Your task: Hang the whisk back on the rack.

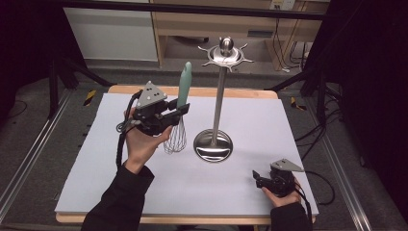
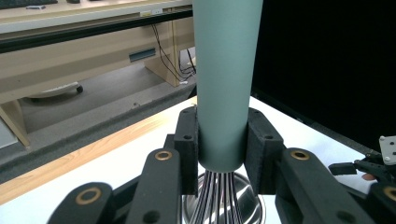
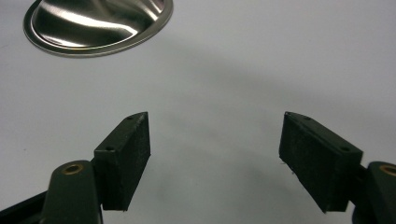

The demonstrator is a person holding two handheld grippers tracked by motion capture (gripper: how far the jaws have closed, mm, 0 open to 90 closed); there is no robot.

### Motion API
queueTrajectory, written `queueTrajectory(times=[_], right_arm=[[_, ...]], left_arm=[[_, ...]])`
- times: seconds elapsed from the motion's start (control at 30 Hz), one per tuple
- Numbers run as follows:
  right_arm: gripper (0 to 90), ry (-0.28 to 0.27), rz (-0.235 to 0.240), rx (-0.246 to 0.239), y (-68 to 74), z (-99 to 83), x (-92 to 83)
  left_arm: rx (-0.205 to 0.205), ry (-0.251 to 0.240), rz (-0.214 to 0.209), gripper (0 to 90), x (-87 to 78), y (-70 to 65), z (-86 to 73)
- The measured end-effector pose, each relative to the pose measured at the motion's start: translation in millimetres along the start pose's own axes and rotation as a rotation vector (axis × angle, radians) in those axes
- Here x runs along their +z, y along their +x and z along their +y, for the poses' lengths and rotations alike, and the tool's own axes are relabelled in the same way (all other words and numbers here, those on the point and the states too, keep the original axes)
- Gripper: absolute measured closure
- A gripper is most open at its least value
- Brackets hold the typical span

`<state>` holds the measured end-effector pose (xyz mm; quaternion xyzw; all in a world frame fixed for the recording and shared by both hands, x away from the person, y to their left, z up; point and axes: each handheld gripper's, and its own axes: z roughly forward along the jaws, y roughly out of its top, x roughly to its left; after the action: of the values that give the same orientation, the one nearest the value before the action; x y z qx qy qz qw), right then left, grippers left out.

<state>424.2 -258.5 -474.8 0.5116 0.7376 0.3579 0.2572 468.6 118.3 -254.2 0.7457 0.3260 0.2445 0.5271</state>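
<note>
The left tool (image 1: 179, 111) is clenched on the whisk (image 1: 181, 103) by its green handle — upright, wires down, just left of the steel stand (image 1: 219, 96). The right tool (image 1: 256, 179) rests released on the worktop (image 1: 269, 125) — near the stand's base.

Gripper (image 3: 215, 154) agape near stand base (image 3: 98, 25)
</note>
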Motion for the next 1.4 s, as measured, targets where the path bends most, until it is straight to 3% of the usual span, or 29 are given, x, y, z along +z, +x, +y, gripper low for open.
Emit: queueTrajectory(times=[0.73, 1.4], right_arm=[[25.2, -0.003, 0.006, -0.003, 0.0, -0.1, -0.4], [25.5, -0.002, 0.009, 0.001, 0.1, 0.0, -0.6]], left_arm=[[0.016, 0.040, 0.008, 68.9, 19.9, -6.9, 11.9], [0.035, 0.068, 0.017, 69.0, 27.8, -13.1, 22.8]])
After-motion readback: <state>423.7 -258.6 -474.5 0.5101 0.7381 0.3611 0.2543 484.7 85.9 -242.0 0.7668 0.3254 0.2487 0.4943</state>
